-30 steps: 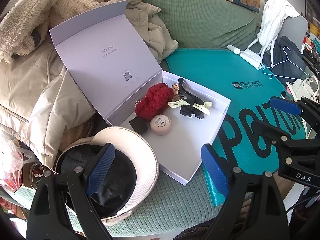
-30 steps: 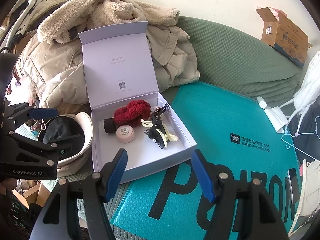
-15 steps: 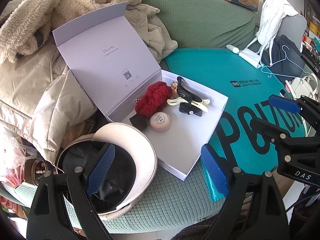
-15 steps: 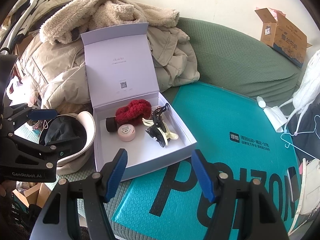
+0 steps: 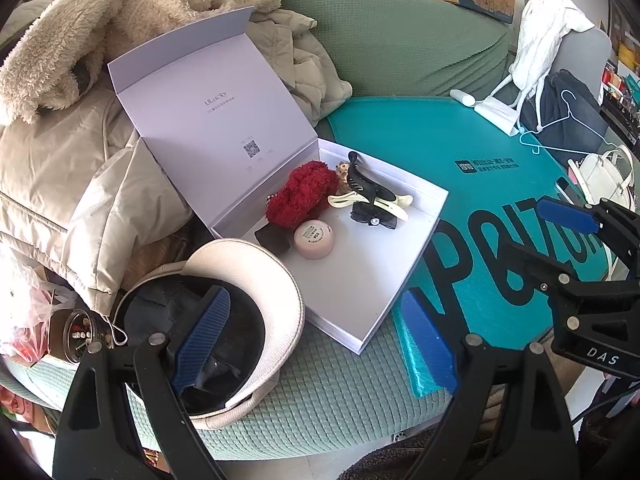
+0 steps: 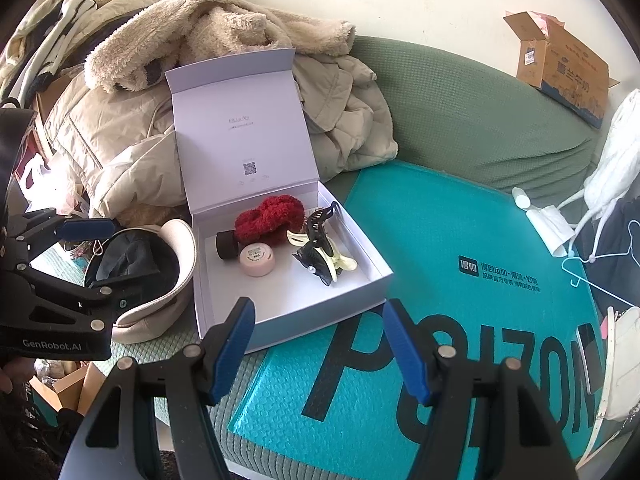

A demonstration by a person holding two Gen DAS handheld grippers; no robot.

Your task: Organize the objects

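Note:
A white gift box [image 5: 372,304] [image 6: 280,300] lies open on the sofa, its lid propped against coats. Inside are a red fluffy scrunchie [image 5: 300,196] [image 6: 268,220], a round pink jar [image 5: 314,239] [image 6: 257,260], a small dark cylinder [image 5: 272,239] [image 6: 225,245], and black and cream hair clips [image 5: 372,200] [image 6: 320,256]. My left gripper [image 5: 316,340] is open and empty, near the box's front left corner. My right gripper [image 6: 320,352] is open and empty, just short of the box's front edge.
A cream cap [image 5: 248,280] [image 6: 168,280] lies upside down left of the box. A teal bubble mailer [image 5: 480,200] [image 6: 440,280] lies to the right. Coats [image 5: 60,160] [image 6: 128,140] are piled behind. A cardboard box [image 6: 560,68] sits on the sofa back.
Both grippers have drawn back slightly from the box and stayed open. The box and its contents have not moved.

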